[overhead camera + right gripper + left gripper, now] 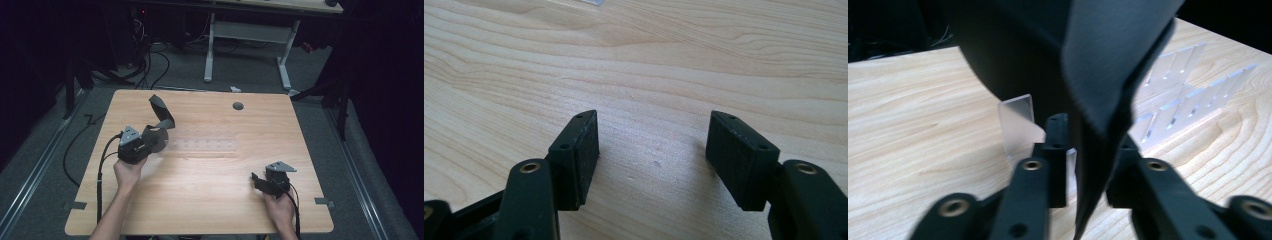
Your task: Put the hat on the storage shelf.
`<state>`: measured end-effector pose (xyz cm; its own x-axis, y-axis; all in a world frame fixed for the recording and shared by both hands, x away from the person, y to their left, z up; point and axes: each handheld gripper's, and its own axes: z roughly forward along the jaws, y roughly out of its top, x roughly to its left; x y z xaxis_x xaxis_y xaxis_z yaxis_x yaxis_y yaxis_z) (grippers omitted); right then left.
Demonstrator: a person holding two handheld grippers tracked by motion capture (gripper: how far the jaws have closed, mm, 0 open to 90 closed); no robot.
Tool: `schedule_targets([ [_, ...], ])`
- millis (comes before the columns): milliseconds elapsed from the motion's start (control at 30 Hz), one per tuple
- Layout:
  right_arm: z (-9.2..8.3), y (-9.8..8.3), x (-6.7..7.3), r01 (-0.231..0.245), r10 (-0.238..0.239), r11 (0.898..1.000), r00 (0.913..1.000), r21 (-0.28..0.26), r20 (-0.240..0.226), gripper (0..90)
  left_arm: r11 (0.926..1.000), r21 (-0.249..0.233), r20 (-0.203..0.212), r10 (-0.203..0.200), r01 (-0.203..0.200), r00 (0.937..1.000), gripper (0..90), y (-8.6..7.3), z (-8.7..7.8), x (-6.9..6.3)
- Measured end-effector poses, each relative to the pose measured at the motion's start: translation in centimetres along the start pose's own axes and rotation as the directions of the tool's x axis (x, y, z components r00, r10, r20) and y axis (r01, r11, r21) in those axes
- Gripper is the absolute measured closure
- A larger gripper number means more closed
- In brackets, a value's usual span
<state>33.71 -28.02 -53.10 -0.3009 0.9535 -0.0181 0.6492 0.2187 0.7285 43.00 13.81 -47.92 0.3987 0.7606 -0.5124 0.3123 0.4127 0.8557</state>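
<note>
A dark grey flexible strip (161, 113) curls upward from the left gripper (159, 139) at the table's left middle. In the left gripper view the strip (1108, 60) hangs down between the two pads of the left gripper (1089, 155). A thin bright gap shows between it and the left pad (1057, 145), so the pads do not clamp it. A small frosted clear plate (1018, 127) stands on the wood just beyond the jaws. The right gripper (259, 181) rests low near the front right, and in its own view the right gripper (651, 150) is open over bare wood.
A clear slotted acrylic panel (207, 142) lies flat at the centre of the wooden table (200, 200), seen too as the slotted panel (1188, 85) right of the strip. A round cable hole (238, 105) sits near the far edge. A desk frame (250, 45) stands behind.
</note>
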Motion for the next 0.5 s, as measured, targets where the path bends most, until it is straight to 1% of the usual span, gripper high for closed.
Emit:
schedule_targets([
  [33, 0.0, 0.0, 0.0, -0.001, 0.001, 1.000, 1.0000, 0.000, 0.000, 38.1, 1.0000, -0.002, -0.013, 0.000, 0.000, 0.9999, 66.1, 0.0, -0.1, 0.1],
  [67, 0.0, 0.0, 0.0, -0.001, 0.001, 1.000, 1.0000, 0.000, 0.000, 38.1, 1.0000, 0.002, -0.020, 0.002, -0.002, 0.9998, 63.3, 0.0, -0.2, 0.2],
  [200, 0.0, 0.0, 0.0, -0.002, 0.002, 1.000, 1.0000, 0.001, 0.000, 38.1, 0.9998, 0.010, -0.033, -0.016, 0.017, 0.9993, 52.1, 0.1, -1.1, 0.6],
  [233, 0.0, 0.0, 0.0, -0.002, 0.002, 1.000, 1.0000, 0.000, 0.000, 38.1, 0.9996, 0.021, -0.035, -0.019, 0.020, 0.9992, 50.3, 0.1, -1.3, 0.7],
  [300, 0.0, 0.0, 0.0, -0.002, 0.002, 1.000, 1.0000, 0.001, 0.000, 38.1, 0.9995, 0.024, -0.037, -0.022, 0.023, 0.9991, 47.3, 0.1, -1.8, 0.9],
  [367, 0.0, 0.0, 0.0, -0.002, 0.002, 1.000, 1.0000, 0.001, 0.001, 38.1, 0.9988, 0.031, -0.036, -0.037, 0.039, 0.9987, 45.0, 0.1, -2.4, 1.1],
  [500, 0.0, 0.0, 0.0, -0.003, 0.003, 1.000, 1.0000, 0.000, 0.000, 38.1, 0.9973, 0.040, -0.047, -0.060, 0.062, 0.9970, 42.3, -0.1, -3.5, 1.7],
])
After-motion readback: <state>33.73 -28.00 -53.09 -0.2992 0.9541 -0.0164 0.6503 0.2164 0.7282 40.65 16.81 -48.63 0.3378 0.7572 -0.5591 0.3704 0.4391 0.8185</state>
